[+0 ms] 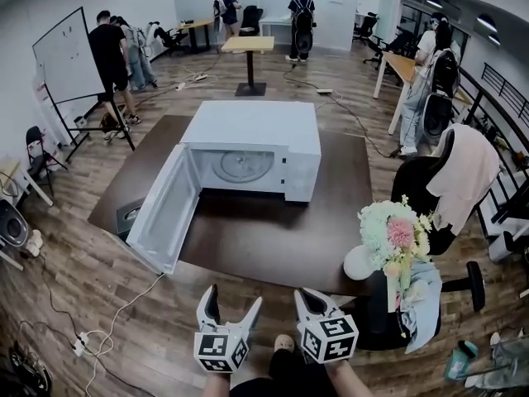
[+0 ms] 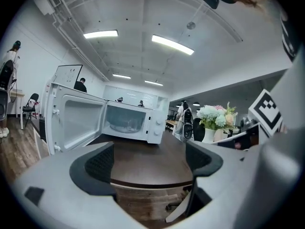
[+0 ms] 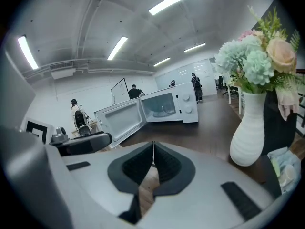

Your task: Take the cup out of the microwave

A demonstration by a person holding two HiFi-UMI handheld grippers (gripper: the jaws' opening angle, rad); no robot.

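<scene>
A white microwave (image 1: 252,139) stands on a dark brown table (image 1: 273,238), its door (image 1: 165,209) swung fully open to the left. Inside, on the glass turntable (image 1: 244,165), a faint clear cup (image 3: 164,110) shows in the right gripper view; it is hard to make out in the head view. Both grippers hover off the table's near edge, well short of the microwave. My left gripper (image 1: 234,298) (image 2: 150,161) is open with nothing between its jaws. My right gripper (image 1: 310,296) (image 3: 153,151) is shut and empty.
A white vase of flowers (image 1: 388,238) (image 3: 248,132) stands on the table's near right corner, close to my right gripper. A black office chair (image 1: 430,197) draped with cloth is at the right. Cables lie on the wooden floor; several people stand far behind.
</scene>
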